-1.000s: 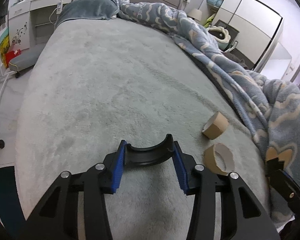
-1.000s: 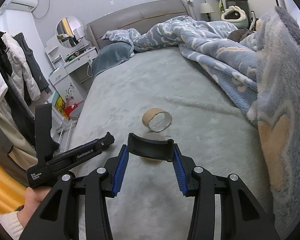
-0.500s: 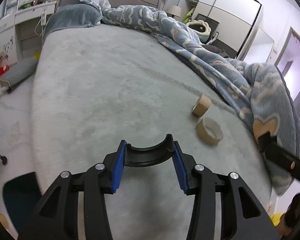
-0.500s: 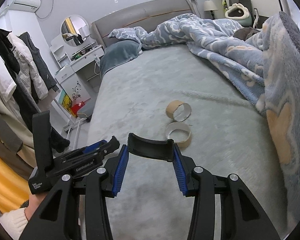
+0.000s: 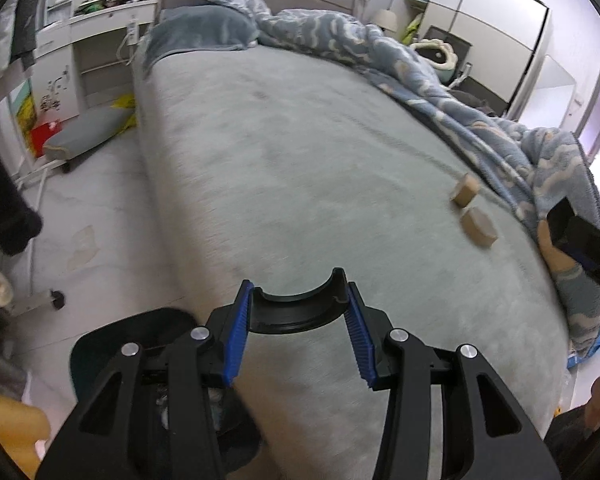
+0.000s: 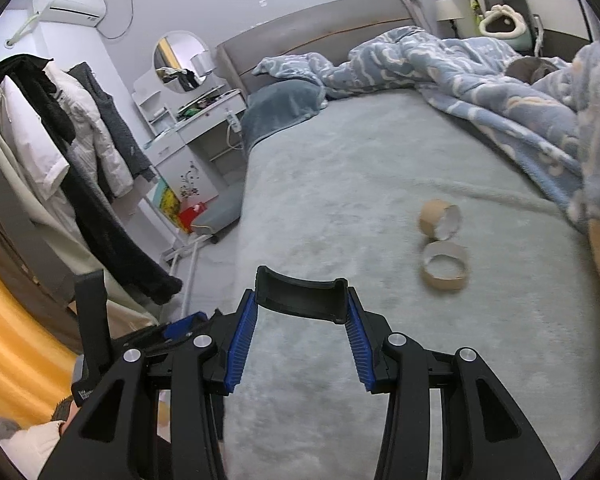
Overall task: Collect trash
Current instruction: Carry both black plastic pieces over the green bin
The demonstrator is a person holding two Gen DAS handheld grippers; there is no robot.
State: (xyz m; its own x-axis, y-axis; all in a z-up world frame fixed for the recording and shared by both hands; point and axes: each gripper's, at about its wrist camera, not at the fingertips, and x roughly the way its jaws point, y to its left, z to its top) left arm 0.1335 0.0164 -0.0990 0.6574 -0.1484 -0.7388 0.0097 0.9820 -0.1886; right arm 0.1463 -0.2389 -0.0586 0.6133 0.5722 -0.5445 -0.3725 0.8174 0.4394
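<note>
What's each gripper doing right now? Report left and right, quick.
Left gripper: jaws apart, holding nothing, only the grey bed cover beyond.
Right gripper: jaws apart, holding nothing; two brown cardboard tape rings lie untouched ahead.

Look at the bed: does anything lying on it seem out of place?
Yes. Two empty cardboard rolls lie on the grey bed cover beside the rumpled blue blanket: one on its side, one standing on its end, opening up. Both look like leftover trash, not bedding.
</note>
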